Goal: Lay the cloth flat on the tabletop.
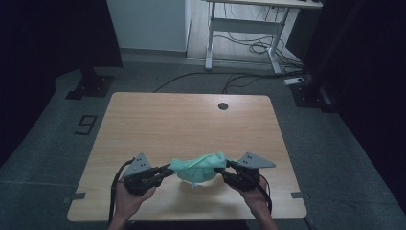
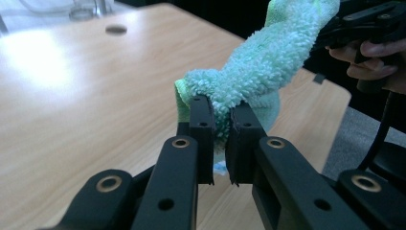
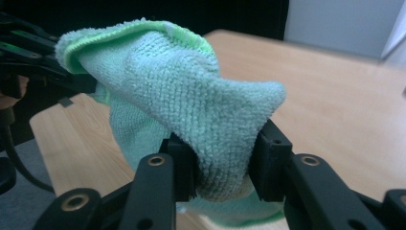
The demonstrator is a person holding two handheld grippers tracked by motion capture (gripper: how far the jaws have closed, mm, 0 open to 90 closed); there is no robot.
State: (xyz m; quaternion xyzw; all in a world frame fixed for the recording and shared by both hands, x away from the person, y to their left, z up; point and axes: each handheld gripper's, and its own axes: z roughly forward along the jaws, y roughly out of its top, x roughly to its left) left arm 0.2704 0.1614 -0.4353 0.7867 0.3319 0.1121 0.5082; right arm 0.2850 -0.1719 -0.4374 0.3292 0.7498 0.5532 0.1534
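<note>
Black jaws of the left gripper (image 2: 219, 143) rise closest in its own view, pressed together on a bunched end of a mint-green terry cloth (image 2: 258, 72), whose pile bulges out above and between them. From that pinch the cloth twists up and away to the right gripper (image 2: 335, 26), held by a hand (image 2: 378, 60) at the far upper corner of that view. In the right gripper view, the right gripper (image 3: 222, 163) likewise clamps a thick fold of the cloth (image 3: 182, 91), which fills the gap between its jaws and spreads up and away toward the left gripper's dark frame beyond. From the high view, the left gripper (image 1: 165, 171) and right gripper (image 1: 221, 171) face each other with the cloth (image 1: 198, 166) slung between them, its middle sagging toward the wooden table (image 1: 182, 120) just under both tools. A round cable hole (image 1: 223, 106) sits well beyond the grippers.
</note>
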